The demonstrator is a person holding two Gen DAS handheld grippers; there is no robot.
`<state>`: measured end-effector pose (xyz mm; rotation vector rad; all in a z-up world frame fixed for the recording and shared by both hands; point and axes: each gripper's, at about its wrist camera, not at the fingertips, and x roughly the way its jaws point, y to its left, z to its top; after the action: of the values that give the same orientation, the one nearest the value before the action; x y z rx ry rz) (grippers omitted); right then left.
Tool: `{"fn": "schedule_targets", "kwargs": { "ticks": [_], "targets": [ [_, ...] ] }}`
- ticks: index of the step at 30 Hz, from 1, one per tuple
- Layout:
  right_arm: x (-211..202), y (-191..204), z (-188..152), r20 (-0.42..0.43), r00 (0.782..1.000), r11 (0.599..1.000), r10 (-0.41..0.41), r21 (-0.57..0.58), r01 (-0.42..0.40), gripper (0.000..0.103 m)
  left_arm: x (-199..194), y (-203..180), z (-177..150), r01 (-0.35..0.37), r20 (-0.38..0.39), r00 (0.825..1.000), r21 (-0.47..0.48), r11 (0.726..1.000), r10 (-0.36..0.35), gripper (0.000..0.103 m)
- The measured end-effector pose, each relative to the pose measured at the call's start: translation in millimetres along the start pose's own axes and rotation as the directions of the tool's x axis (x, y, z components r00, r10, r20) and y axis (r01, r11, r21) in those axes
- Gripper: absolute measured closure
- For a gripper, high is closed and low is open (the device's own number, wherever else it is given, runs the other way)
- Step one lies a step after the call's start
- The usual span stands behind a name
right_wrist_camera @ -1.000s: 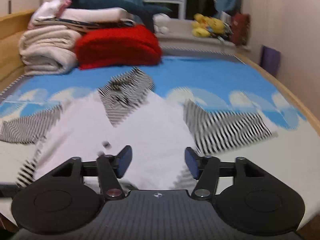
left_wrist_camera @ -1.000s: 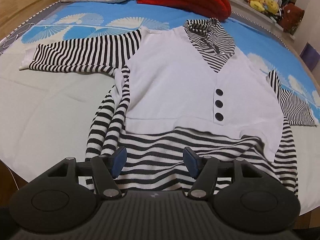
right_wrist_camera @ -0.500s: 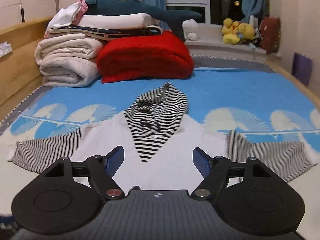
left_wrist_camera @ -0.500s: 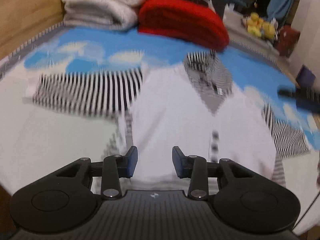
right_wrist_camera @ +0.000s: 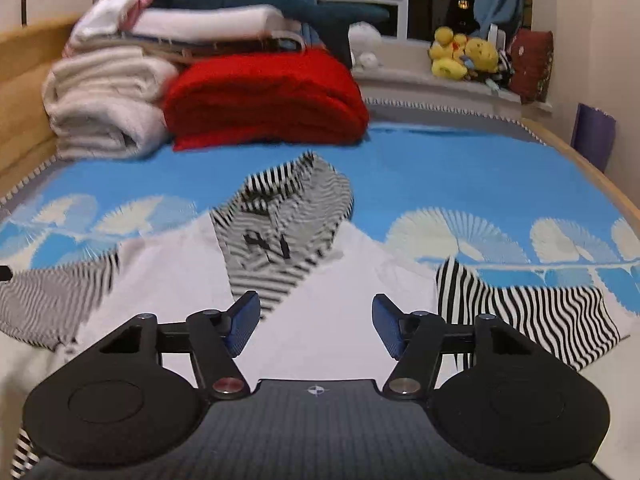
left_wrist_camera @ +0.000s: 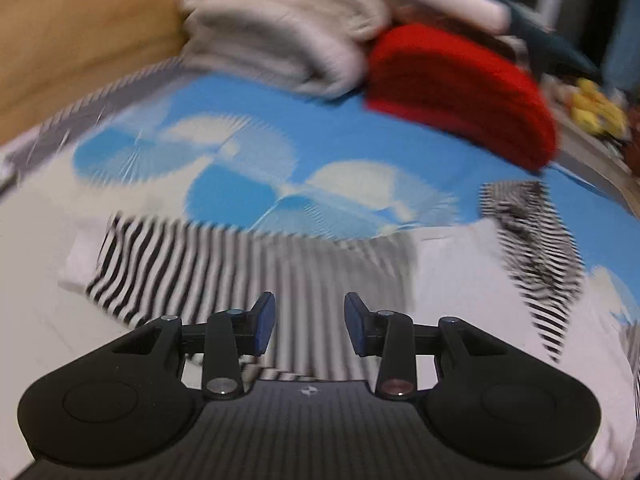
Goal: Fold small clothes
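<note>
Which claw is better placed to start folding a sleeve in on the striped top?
Left, probably: the left claw is open directly over a striped sleeve; the right claw faces the white chest.

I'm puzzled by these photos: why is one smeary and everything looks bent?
Left wrist view: motion blur smears the sleeve and red blanket. Right wrist view: sharper, its right sleeve crisp. Both: fisheye lens curves the bed.
</note>
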<state>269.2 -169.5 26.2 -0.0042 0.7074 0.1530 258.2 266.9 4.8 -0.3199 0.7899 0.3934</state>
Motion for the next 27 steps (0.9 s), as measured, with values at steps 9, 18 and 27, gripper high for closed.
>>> {"fn": "schedule_targets", "kwargs": {
  "ticks": [9,18,27],
  "targets": [
    [50,3,-7,-0.143,0.990,0.998,0.008,0.055,-0.001,0.040,58,95,13,-0.111,-0.129,0.989,-0.282,0.953,0.077,0.052],
    [72,6,-7,-0.184,0.982,0.998,0.033,0.062,-0.022,0.040,81,152,9,-0.227,-0.246,0.963,-0.514,0.827,0.111,0.043],
    [77,2,-10,-0.201,0.979,0.997,0.034,0.073,-0.019,0.040,88,160,10,-0.254,-0.220,0.963,-0.530,0.809,0.158,0.071]
  ]
}}
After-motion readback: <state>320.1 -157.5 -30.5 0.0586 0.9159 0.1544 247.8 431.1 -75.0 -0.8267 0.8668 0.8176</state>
